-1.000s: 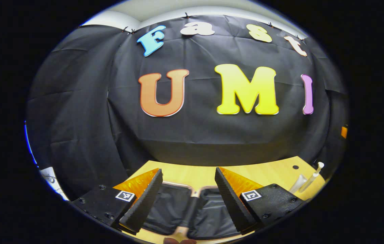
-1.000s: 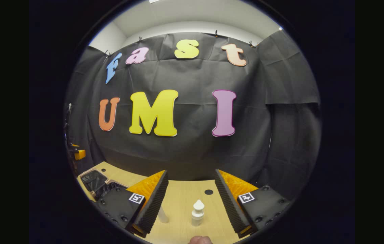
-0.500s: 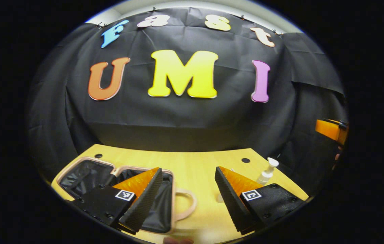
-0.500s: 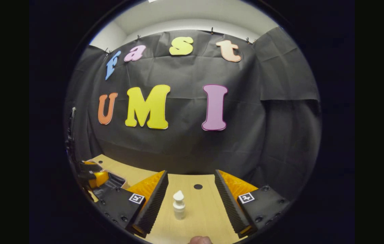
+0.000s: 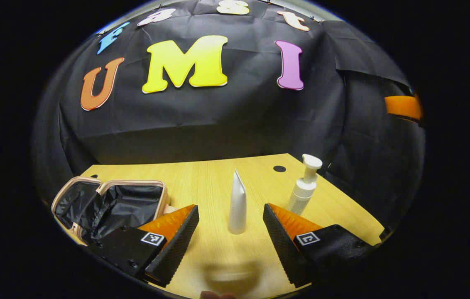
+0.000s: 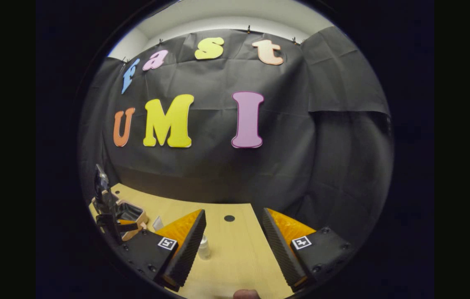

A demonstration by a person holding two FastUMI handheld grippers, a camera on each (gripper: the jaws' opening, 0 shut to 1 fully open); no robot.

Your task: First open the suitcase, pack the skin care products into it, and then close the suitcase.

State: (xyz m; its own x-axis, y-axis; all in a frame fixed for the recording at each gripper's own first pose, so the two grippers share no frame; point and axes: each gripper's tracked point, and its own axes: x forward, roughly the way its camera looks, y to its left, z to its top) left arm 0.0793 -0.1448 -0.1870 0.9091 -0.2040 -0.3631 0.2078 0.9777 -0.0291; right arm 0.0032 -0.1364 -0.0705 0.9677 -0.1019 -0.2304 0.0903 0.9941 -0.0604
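Your left gripper (image 5: 231,234) is spread wide and empty — the white tube (image 5: 237,203) stands upright dead ahead between its fingers, right of the open suitcase (image 5: 110,199). Your right gripper (image 6: 235,245) gapes empty too.

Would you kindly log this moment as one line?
suitcase: open | tube: upright, between left gripper fingers, ungrasped | pump bottle: on table

A light wooden table (image 5: 214,174) with a small round hole (image 5: 279,168) stands against black cloth (image 6: 218,174); above the cloth, a pale wall (image 6: 226,12)
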